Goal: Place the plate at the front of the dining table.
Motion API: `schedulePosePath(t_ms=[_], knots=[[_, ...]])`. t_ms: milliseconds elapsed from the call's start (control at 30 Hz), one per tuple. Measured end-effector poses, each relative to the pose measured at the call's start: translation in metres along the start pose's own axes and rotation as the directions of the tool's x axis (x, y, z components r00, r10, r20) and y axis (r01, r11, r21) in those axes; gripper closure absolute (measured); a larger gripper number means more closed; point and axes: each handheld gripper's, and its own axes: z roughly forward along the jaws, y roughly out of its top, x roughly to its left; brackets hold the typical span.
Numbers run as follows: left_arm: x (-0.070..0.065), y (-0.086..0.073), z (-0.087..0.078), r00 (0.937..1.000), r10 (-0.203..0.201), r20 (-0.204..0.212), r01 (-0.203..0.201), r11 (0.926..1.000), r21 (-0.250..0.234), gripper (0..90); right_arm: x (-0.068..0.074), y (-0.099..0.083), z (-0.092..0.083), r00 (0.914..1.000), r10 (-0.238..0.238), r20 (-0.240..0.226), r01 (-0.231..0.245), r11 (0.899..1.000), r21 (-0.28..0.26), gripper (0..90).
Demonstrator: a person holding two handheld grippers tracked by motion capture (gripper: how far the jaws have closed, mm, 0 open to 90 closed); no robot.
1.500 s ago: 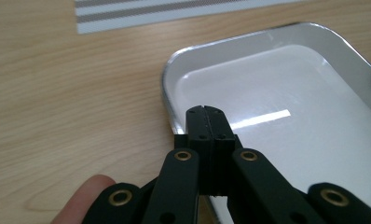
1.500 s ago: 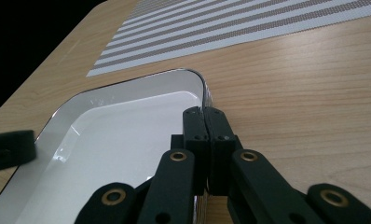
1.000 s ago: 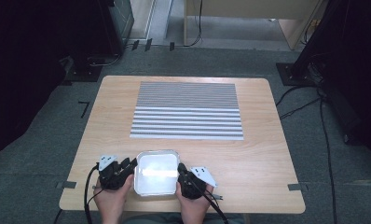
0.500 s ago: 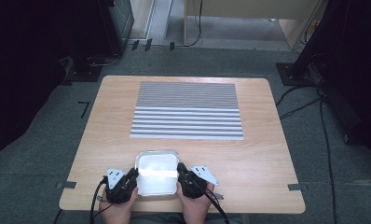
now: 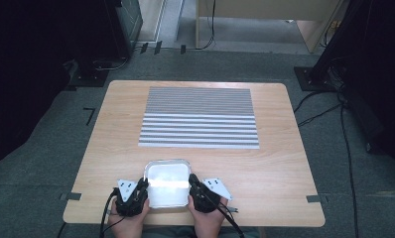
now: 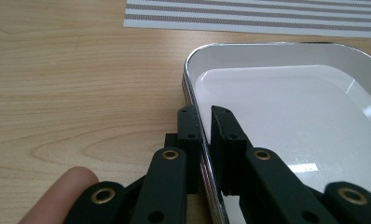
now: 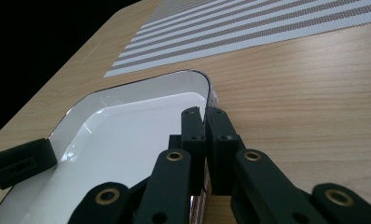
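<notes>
Tray handling is the matter here: a shallow white rectangular tray with rounded corners and a thin shiny metal rim [image 5: 166, 182] sits at the near edge of the pale wooden surface [image 5: 280, 163], just short of the grey-and-white striped woven placemat [image 5: 199, 117] that lies farther back. The left gripper [image 5: 145, 185] has just been closing its jaws, and in the left gripper view they now pinch the tray's left wall [image 6: 193, 100], one jaw inside and one outside. The right gripper [image 5: 190, 182] is clamped the same way on the right wall [image 7: 210, 95]. The tray looks empty, stiff and light, so it should lift without sagging, but the glossy enamel-like inside and the narrow rim give the pads little to bite on; I judge it could slip or pivot if one side rises ahead of the other. Opposite walls near their middles look like the best hold, and that is roughly where both grippers sit, slightly toward the near end, so the far end may tend to dip.
</notes>
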Motion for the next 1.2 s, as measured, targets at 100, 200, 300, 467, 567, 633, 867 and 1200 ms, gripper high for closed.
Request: schedulePosePath(t_ms=[100, 200, 300, 467, 567, 633, 867, 1200], knots=[[-0.001, 0.0, 0.0, 1.0, 0.002, -0.006, -0.002, 1.0, -0.01, 84.5, 0.0, 0.0, 0.0, 1.0, -0.002, 0.003, 0.002, 1.0, -0.002, 88.5], [0.0, 0.001, -0.001, 1.0, -0.003, -0.007, 0.003, 0.9998, -0.02, 85.4, 0.0, 0.0, 0.0, 1.0, 0.005, 0.001, -0.005, 1.0, -0.002, 88.7], [0.0, 0.0, -0.001, 1.0, -0.007, -0.005, 0.007, 0.9997, -0.023, 85.6, -0.002, 0.0, 0.0, 0.9995, 0.028, -0.015, -0.028, 1.0, 0.001, 88.9], [0.0, 0.001, -0.001, 0.9999, -0.016, -0.001, 0.016, 0.9997, -0.021, 85.6, -0.011, 0.003, 0.0, 0.9914, 0.112, -0.068, -0.11, 0.994, 0.026, 89.3], [0.0, 0.001, -0.001, 0.9999, -0.012, -0.005, 0.012, 0.9997, -0.019, 85.4, -0.013, 0.004, 0.0, 0.9886, 0.126, -0.082, -0.124, 0.992, 0.026, 89.6], [0.0, 0.001, 0.0, 0.9999, -0.013, -0.003, 0.013, 0.9998, -0.018, 85.2, -0.014, 0.004, -0.001, 0.9858, 0.137, -0.096, -0.136, 0.991, 0.022, 89.6], [0.0, 0.0, 0.0, 0.9999, -0.009, 0.007, 0.009, 0.9997, -0.021, 84.5, -0.021, 0.007, -0.004, 0.9688, 0.194, -0.155, -0.196, 0.981, 0.0, 90.0], [-0.001, 0.0, 0.0, 1.0, 0.009, -0.003, -0.009, 0.9997, -0.024, 84.5, -0.027, 0.008, -0.006, 0.9631, 0.225, -0.148, -0.228, 0.974, -0.003, 90.0]])
